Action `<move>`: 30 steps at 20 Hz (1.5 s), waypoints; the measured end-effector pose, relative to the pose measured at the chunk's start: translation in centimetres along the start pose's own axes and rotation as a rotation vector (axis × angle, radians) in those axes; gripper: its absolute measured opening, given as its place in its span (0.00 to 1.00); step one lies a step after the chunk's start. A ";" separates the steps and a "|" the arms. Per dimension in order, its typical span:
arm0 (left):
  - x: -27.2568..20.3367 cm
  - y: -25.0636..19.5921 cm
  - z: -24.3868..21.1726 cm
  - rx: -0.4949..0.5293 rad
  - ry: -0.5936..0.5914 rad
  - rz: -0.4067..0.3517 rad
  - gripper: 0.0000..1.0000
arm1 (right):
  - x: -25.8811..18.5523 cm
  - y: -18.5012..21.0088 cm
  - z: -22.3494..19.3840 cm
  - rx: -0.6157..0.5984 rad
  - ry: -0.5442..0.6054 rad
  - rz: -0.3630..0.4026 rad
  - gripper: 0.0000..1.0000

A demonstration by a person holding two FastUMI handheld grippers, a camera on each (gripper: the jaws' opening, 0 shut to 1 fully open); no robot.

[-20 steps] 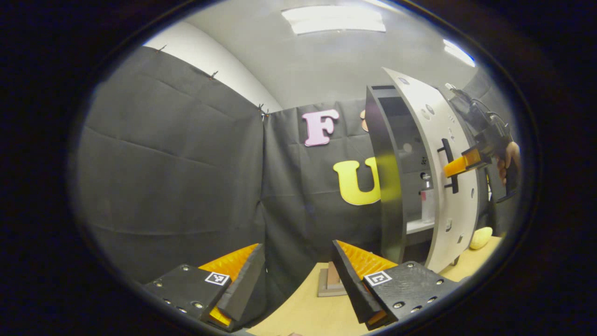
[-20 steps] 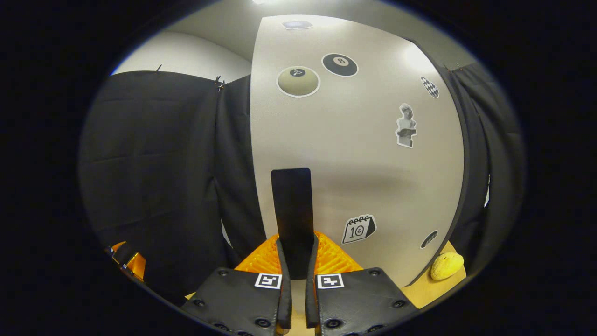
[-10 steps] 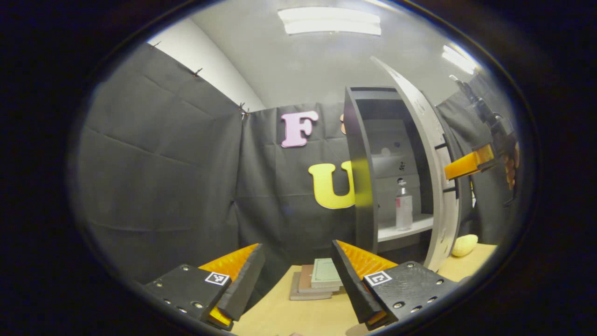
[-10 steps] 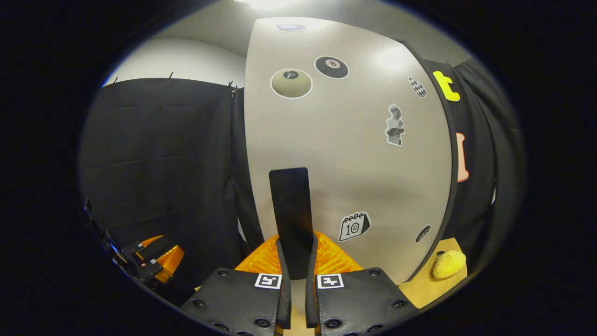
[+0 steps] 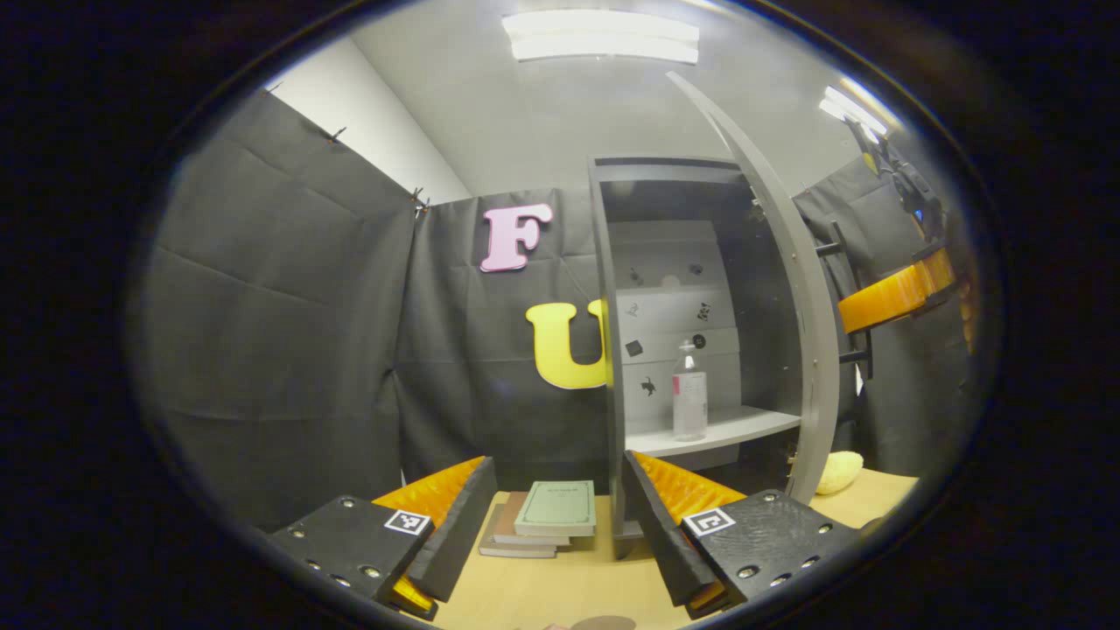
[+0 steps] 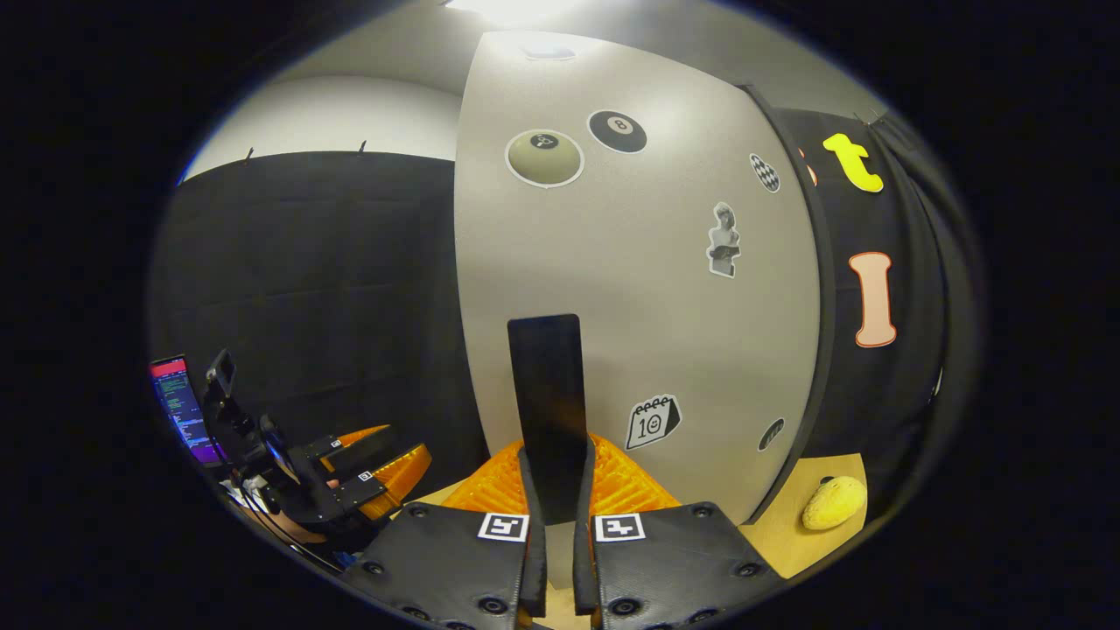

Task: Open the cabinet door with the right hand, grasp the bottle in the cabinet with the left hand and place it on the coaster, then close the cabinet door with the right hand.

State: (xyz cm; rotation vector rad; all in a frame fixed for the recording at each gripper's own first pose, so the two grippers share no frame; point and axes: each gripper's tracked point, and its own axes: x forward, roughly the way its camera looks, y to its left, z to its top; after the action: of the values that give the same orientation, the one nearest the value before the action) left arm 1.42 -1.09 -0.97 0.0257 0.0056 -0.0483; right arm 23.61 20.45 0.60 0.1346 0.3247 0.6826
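The right gripper is clamped on the door handle of the open cabinet door. The left gripper hangs with fingers apart above the desk. One bottle stands on the cabinet shelf. Risk: a hasty reach could topple it. Two books, one yellow sponge.

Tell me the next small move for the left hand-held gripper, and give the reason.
Probably advance the left hand-held gripper, fingers apart and empty, toward the bottle. The cabinet door stands wide open, the right hand-held gripper clamps its handle, and the bottle stands upright on the shelf with an unobstructed path over the stacked books.
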 end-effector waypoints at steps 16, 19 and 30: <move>1.1 -12.9 0.2 0.001 0.015 -0.127 0.87 | -4.6 -3.4 0.8 0.007 -0.075 -0.022 0.13; 1.2 -14.9 0.2 -0.006 0.014 -0.145 0.87 | -5.3 -4.2 0.8 0.003 -0.082 -0.048 0.13; 1.4 -19.6 0.3 -0.032 0.016 -0.163 0.87 | -7.8 -7.3 0.9 0.006 -0.120 -0.146 0.13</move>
State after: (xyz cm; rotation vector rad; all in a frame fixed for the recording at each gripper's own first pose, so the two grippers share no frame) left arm 1.88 -20.76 -1.20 -0.0062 0.0243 -0.2112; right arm 22.62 9.81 1.74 0.1552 0.2194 0.5263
